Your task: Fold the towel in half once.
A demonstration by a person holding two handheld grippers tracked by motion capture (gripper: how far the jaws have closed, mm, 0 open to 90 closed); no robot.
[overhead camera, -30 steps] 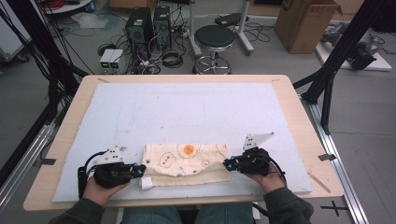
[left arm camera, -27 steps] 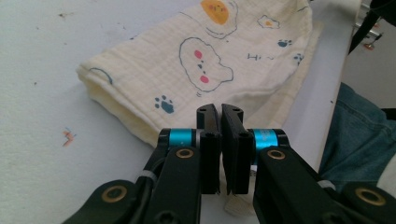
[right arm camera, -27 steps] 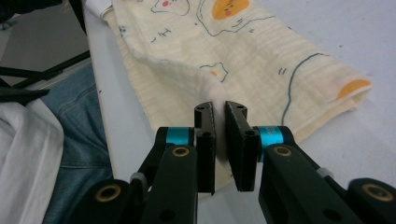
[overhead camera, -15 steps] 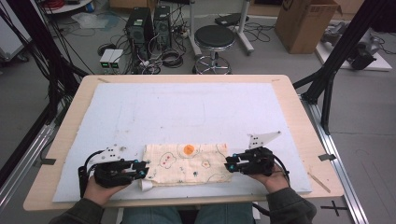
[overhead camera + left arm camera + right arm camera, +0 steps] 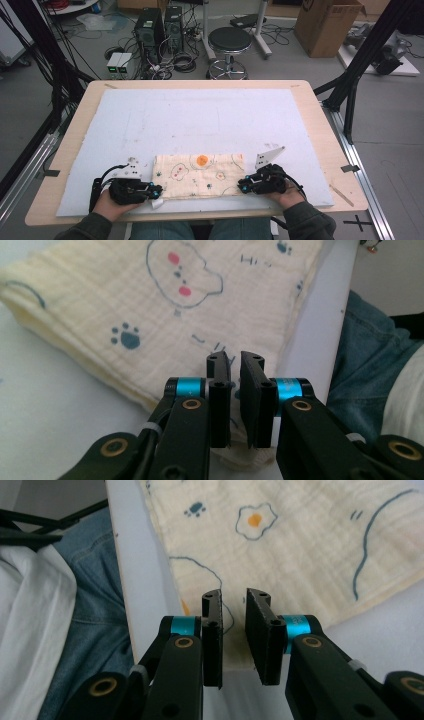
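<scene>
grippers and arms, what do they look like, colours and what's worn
Both the left gripper and right gripper are black, with flat black jaws, cyan rings, brass-coloured pivot pins and a black cable each. A grey three-cornered plate tops each. The person wears dark olive sleeves.

The printed muslin cloth (image 5: 165, 315) runs off the top of the left gripper view, its near corner hidden behind the left gripper (image 5: 235, 385); in the right gripper view the cloth's (image 5: 300, 545) top and right side are cut off, its near edge masked by the right gripper (image 5: 233, 630). From the high view, the small prints on the cloth (image 5: 200, 175) are too tiny to make out
</scene>
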